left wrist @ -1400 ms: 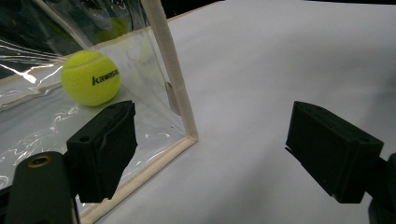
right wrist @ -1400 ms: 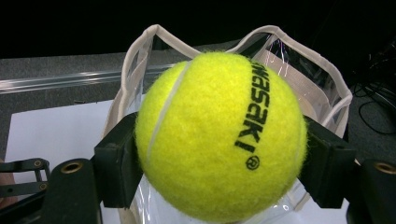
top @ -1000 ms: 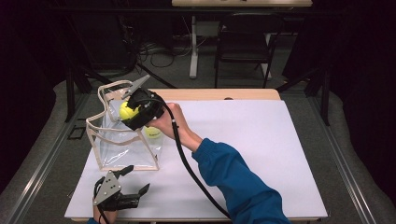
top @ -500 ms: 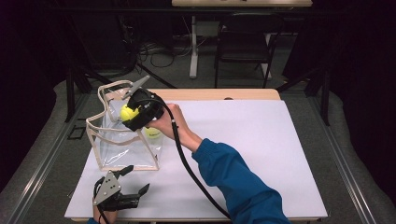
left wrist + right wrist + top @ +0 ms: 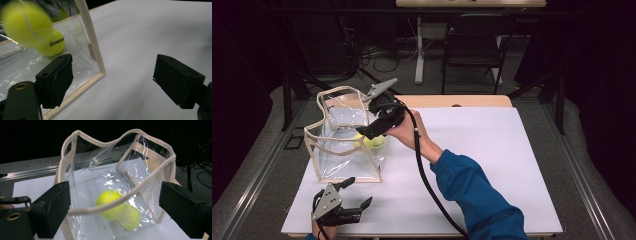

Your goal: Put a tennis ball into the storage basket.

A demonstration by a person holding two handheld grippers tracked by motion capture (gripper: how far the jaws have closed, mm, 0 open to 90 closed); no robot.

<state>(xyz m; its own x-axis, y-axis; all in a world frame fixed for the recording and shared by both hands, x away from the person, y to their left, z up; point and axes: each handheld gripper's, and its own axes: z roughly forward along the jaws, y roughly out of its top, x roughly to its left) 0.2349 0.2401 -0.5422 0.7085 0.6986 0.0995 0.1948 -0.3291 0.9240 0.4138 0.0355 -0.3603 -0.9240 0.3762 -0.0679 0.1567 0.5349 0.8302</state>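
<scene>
Two yellow-green tennis balls (image 5: 113, 205), one with black lettering, sit inside a clear bag (image 5: 343, 141) with cream trim on a white counter (image 5: 492, 165); a blue sleeve (image 5: 474, 192) at right.

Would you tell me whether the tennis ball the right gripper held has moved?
Yes: the tennis ball has dropped from the right gripper into the clear bag.

This looks like a lab or test room, not a home. A plain table (image 5: 492, 150) with a white top stands alone on a grey floor (image 5: 592, 165), and the room around it is dark. Past the far edge of the table, black cables (image 5: 382, 62) lie in loops on the floor. A black folding chair (image 5: 474, 47) and another desk (image 5: 472, 4) stand behind them.
</scene>
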